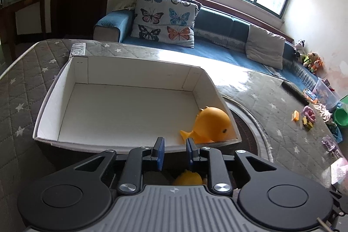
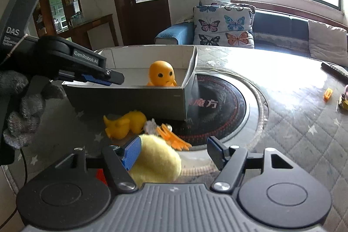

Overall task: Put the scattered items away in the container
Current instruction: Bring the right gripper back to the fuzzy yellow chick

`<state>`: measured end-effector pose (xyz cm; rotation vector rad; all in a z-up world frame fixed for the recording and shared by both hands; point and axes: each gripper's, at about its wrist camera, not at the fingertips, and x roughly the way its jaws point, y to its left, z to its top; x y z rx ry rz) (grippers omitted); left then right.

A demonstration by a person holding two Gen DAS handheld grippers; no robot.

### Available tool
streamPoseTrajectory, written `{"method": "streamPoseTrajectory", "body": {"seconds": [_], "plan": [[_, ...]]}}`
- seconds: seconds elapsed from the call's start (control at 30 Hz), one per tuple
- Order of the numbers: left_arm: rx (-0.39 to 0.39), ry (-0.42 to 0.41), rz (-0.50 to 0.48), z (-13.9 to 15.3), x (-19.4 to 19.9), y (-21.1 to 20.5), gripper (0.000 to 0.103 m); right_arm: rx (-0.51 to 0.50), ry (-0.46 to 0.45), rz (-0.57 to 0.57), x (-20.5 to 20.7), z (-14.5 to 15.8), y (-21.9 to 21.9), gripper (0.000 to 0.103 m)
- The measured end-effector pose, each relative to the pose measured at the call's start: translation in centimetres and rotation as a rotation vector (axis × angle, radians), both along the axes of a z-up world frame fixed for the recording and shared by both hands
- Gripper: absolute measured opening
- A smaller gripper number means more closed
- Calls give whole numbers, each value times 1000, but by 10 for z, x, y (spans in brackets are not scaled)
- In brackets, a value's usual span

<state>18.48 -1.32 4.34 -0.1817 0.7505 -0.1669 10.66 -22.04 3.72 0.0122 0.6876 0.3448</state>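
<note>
Box: one white cardboard box [image 1: 134,101] stands open on the quilted, star-patterned worktop [image 1: 26,79].
Toys in box: one orange rubber toy [image 1: 212,124], in the near right corner as the left wrist view shows it.
Toys outside box: three counted just beside the box's near wall: one orange rubber toy lying on its side [image 2: 125,123], one fluffy yellow plush [image 2: 157,159], one small toy with orange feet [image 2: 171,137].
Left claw: the left claw [image 1: 175,150] hovers over the box's near rim, jaws a little apart, nothing between them.
Right claw: the right claw [image 2: 174,153] stands wide open; the plush lies between the jaws, touching the left blue pad [image 2: 131,152].
Far toys: several small ones [image 1: 304,116] well apart to the right; too small to count.
Remote: one [image 1: 77,49] behind the box.
</note>
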Motion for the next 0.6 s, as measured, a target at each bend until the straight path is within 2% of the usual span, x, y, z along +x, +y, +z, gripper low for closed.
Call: {"method": "streamPoseTrajectory", "body": {"seconds": [0.27,0.33,0.6], "plan": [[-30,20,-27,-3,-21,-7,27,8,15,5,-15,-5,3,70],[-35,28,-34,-5,-26,-9,28,7,16,7,-18,-6,5,79],[-49,50,-61,-8,-41,-20,30,10,21,8,-28,-11,8,79]]}}
